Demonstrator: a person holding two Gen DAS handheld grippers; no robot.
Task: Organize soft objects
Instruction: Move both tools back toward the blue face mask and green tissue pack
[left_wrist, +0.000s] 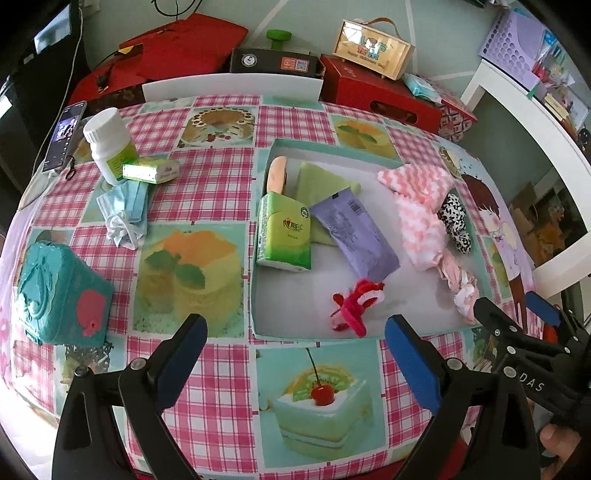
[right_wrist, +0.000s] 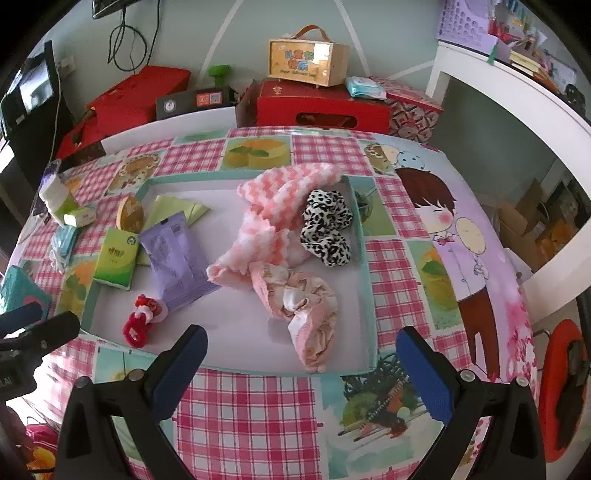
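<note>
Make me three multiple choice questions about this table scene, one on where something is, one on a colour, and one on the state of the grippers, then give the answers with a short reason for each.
1. Where does the blue face mask lie?
A. In the shallow tray
B. On the tablecloth left of the tray, near the white bottle
C. On the red boxes behind the table

2. What colour is the flat packet in the tray?
A. Purple
B. Yellow
C. Black

3. How do the left gripper and right gripper stand?
A. Both shut on cloth
B. Left open, right shut
C. Both open and empty

Answers: 1 B, the mask rests on the checked cloth just below the white bottle, outside the tray. 2 A, it shows lilac purple in both views. 3 C, each pair of blue pads is wide apart with nothing between.
</note>
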